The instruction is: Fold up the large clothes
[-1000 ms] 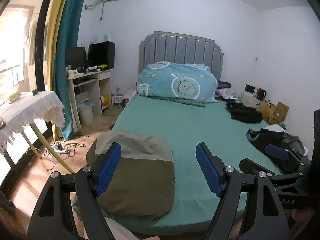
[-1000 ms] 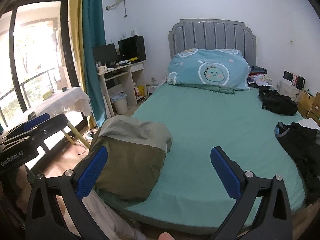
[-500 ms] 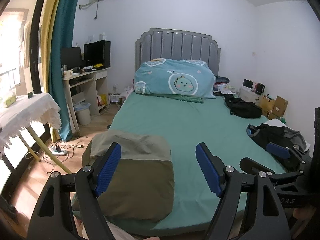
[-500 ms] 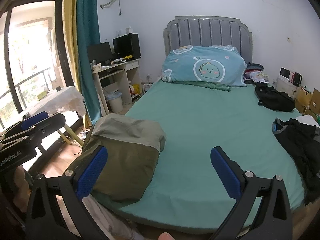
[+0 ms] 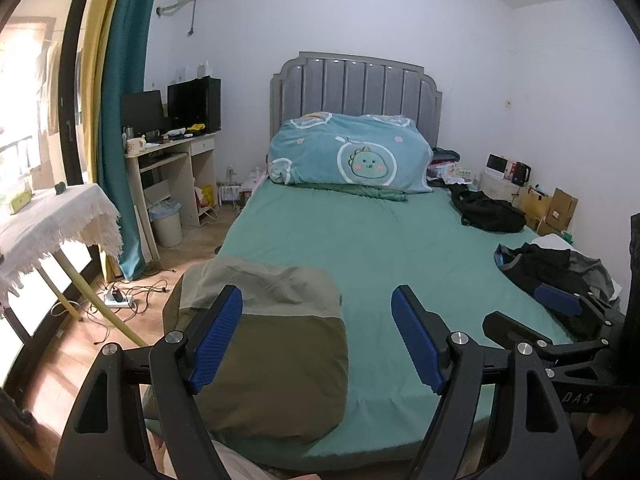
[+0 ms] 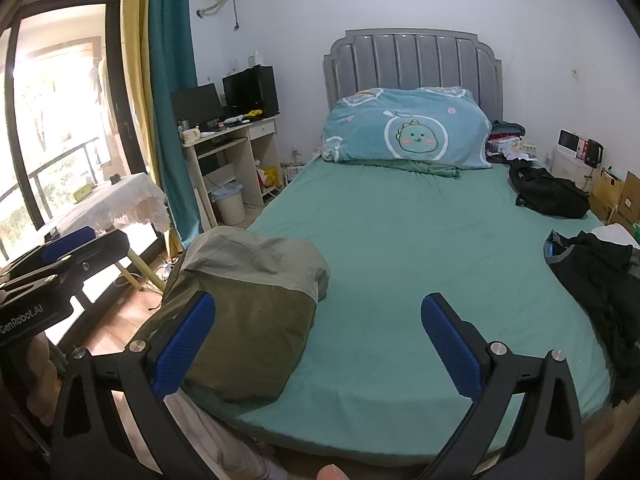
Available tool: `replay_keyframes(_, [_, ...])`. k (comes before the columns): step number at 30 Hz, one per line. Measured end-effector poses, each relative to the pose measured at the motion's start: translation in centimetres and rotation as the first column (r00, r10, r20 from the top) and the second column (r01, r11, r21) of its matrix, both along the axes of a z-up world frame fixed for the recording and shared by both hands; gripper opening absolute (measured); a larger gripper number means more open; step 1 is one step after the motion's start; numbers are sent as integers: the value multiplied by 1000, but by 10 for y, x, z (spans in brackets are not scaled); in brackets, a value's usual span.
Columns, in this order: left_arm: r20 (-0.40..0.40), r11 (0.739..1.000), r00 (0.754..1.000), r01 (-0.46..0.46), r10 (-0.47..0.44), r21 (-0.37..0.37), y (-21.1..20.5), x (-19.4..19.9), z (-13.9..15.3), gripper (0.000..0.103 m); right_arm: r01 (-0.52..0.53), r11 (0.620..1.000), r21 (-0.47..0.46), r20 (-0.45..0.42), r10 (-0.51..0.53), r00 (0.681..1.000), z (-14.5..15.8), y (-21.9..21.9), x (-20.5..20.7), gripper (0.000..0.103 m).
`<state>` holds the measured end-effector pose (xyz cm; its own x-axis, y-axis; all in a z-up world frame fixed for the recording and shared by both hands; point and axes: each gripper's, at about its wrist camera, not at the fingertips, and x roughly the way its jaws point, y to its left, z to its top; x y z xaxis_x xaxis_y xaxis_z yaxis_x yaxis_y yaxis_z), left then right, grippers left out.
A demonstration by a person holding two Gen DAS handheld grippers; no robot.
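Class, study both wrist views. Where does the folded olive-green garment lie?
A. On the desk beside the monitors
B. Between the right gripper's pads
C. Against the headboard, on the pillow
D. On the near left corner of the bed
D: the olive-green garment rests folded on the bed at its near left corner, clear of both open grippers.

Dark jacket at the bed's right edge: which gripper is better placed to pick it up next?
Probably the right gripper. The dark jacket lies on its side; the left gripper faces the folded olive garment. Both are open and empty.
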<state>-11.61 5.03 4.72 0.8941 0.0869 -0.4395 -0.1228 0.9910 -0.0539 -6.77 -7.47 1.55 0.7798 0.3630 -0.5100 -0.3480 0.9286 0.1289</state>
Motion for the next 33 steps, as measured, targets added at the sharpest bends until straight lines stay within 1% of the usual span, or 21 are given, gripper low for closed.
replay_keyframes(33, [-1, 1000, 1000, 2, -2, 0, 6, 0, 3, 80, 7, 1000, 2, -11, -7, 1000, -3, 8, -2, 102])
